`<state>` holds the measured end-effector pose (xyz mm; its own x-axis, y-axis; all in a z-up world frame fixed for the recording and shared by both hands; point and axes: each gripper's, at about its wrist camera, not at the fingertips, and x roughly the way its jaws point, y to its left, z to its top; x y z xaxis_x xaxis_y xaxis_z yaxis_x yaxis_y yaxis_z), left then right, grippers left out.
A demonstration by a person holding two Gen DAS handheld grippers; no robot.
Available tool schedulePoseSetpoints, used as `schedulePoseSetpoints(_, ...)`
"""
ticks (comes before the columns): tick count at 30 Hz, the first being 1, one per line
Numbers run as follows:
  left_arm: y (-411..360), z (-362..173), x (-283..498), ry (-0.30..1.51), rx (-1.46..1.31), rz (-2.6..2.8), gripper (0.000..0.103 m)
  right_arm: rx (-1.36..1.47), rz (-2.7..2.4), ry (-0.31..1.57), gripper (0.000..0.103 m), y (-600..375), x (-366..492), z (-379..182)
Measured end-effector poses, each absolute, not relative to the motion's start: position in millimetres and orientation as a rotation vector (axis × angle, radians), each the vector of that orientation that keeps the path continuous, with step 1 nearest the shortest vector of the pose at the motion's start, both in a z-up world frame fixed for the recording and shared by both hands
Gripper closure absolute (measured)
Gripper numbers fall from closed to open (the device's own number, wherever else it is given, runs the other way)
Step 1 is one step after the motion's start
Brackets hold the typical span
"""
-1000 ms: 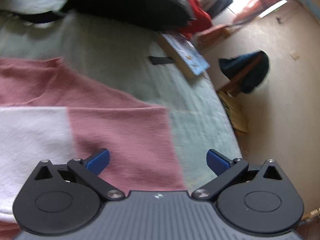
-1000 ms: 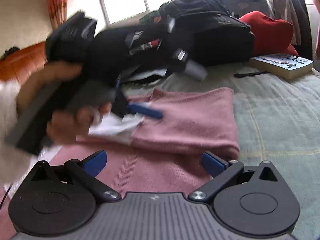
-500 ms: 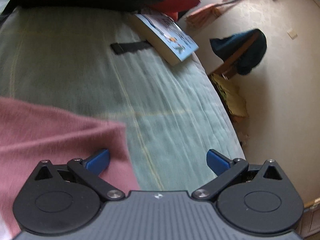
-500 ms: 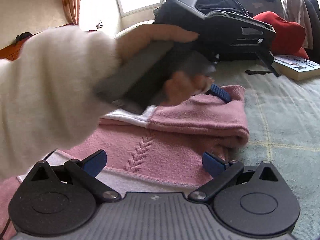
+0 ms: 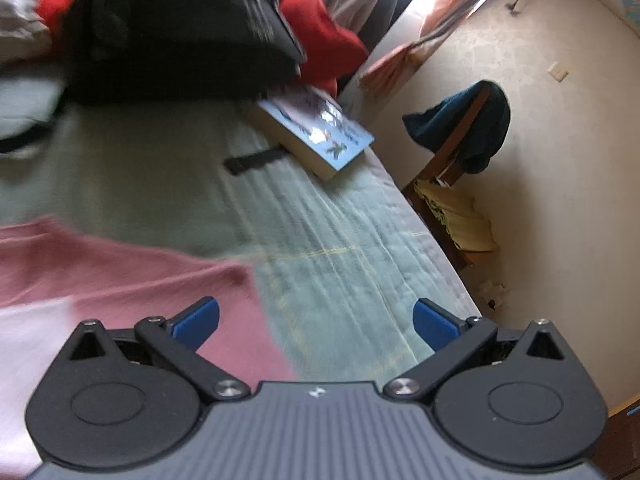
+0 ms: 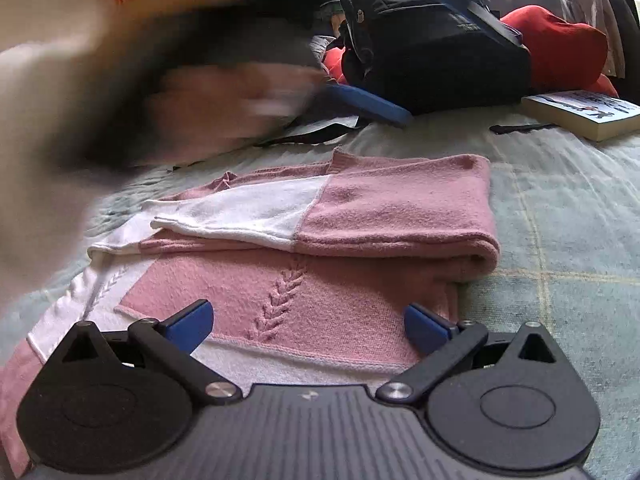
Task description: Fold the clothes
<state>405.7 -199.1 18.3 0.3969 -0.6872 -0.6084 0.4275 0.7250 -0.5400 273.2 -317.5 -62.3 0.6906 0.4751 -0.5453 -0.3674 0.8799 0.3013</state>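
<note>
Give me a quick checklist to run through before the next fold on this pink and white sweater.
1. Right tongs open and empty: ok, blue fingers spread apart with nothing between them.
2. Left tongs open and empty: ok, spread over the sweater's pink corner.
3. Pink and white sweater lying flat with one fold laid over: ok, the folded part rests on the cable-knit panel.
4. Path clear above the sweater: not ok, the blurred hand is crossing the right wrist view.
5. Book and black backpack clear of the sweater: ok.
6. Sweater's near hem even: cannot tell, it is hidden behind the tongs.
</note>
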Motion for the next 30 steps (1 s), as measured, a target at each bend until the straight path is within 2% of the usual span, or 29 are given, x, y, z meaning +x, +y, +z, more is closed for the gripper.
schedulePoseSetpoints(6, -108, 46, 315, 0.866, -0.312, -0.591, 0.001, 0.221, 0.476, 0.655, 0.000, -316, 269, -60)
schedulePoseSetpoints(11, -53, 37, 251, 0.866, -0.301, -0.519, 0.001, 0.244, 0.478, 0.643, 0.000, -313, 246, -50)
schedulePoseSetpoints(15, -36, 20, 218, 0.885, -0.216, -0.463, 0.001, 0.261, 0.499, 0.648, 0.000, -310, 211, -46)
schedulePoseSetpoints(21, -32, -27, 180, 0.869, -0.038, -0.415, 0.001, 0.095, 0.473, 0.668, 0.000, -291, 167, -54)
schedulePoseSetpoints(26, -17, -63, 157, 0.871, -0.041, -0.427, 0.001, -0.048, 0.443, 0.682, 0.000, -275, 132, -62)
schedulePoseSetpoints(30, -17, -65, 126, 0.785, 0.067, -0.442, 0.001, -0.134, 0.399, 0.644, 0.000, -267, 112, -76)
